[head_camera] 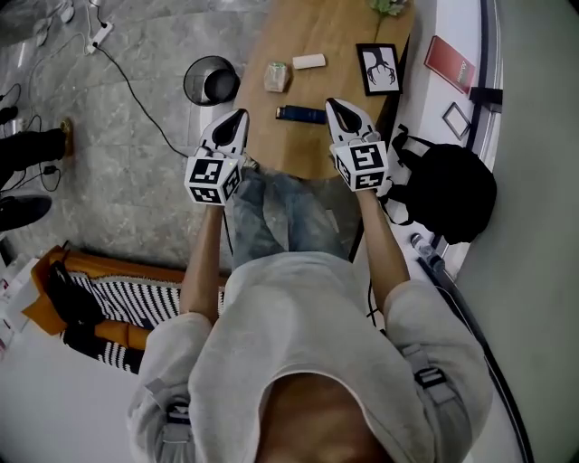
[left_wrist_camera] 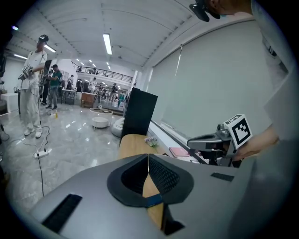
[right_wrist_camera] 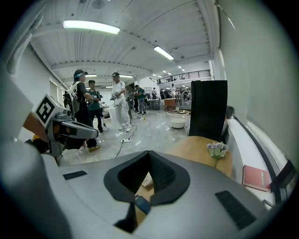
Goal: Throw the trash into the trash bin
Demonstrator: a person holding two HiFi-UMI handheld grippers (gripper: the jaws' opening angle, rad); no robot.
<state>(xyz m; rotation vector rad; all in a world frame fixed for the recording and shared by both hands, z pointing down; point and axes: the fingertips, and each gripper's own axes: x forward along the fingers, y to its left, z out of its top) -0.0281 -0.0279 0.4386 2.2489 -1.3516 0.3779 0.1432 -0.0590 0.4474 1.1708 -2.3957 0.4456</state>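
Note:
The black mesh trash bin (head_camera: 210, 81) stands on the floor beside the left edge of the wooden table (head_camera: 335, 32). A crumpled pale piece of trash (head_camera: 278, 77) lies on the table, with a white block (head_camera: 308, 61) beyond it and a dark blue flat object (head_camera: 301, 114) nearer me. My left gripper (head_camera: 240, 115) hovers over the table's near left corner, jaws shut and empty (left_wrist_camera: 148, 156). My right gripper (head_camera: 333, 102) hovers near the blue object, also shut on nothing (right_wrist_camera: 149, 153). Under the right jaws the blue object (right_wrist_camera: 141, 204) shows.
A framed picture (head_camera: 378, 69) and small flowers (head_camera: 391, 5) sit at the table's right side. A black backpack (head_camera: 452, 190) rests on the floor to the right. A cable and power strip (head_camera: 99, 36) cross the floor at left. Several people (right_wrist_camera: 93, 105) stand in the hall.

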